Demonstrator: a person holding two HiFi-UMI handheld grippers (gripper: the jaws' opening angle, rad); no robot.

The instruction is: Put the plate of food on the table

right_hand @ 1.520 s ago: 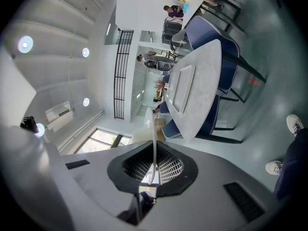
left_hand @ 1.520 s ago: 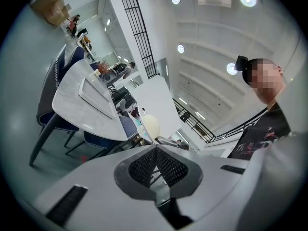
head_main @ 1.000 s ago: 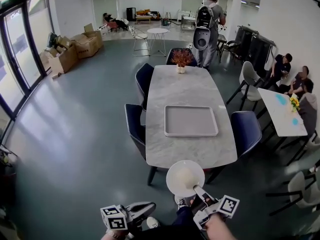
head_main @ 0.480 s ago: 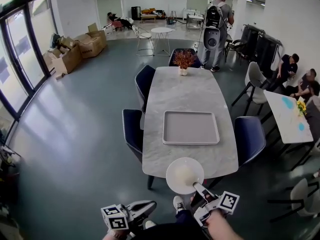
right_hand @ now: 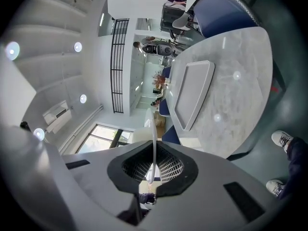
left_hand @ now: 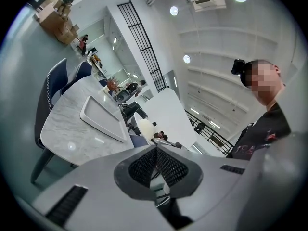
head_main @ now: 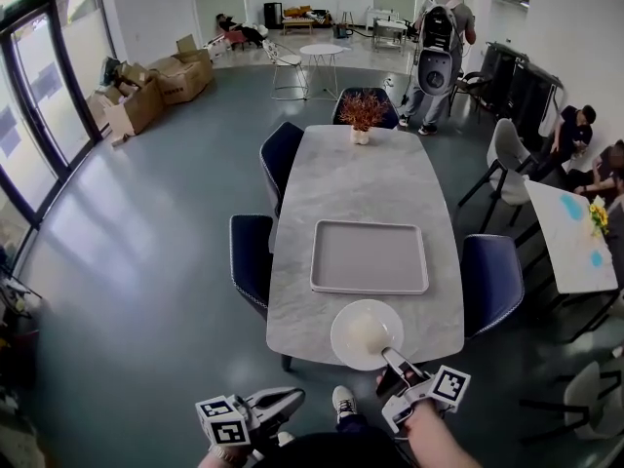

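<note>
A long marbled bench (head_main: 366,178) fills the middle of a wide room, with dark blue chairs (head_main: 252,261) along its sides. The right gripper (head_main: 392,356) is clamped on the near rim of a round white plate (head_main: 366,334). In the right gripper view (right_hand: 153,162) the plate (right_hand: 153,138) shows edge-on, pinched between the two meshed pads. A pale heap of food (head_main: 369,336) lies on the plate. The plate sits over the near end of the bench, just short of an empty grey tray (head_main: 369,257) lying at the bench's middle; whether it touches the stone I cannot tell. The left gripper (head_main: 283,403) hangs low on the left above the floor (head_main: 146,261), short of the bench. Its jaws are closed together with nothing between them, as the left gripper view (left_hand: 156,162) shows. A potted plant (head_main: 362,115) stands at the bench's far end, and a person (head_main: 439,37) with a backpack stands beyond it
</note>
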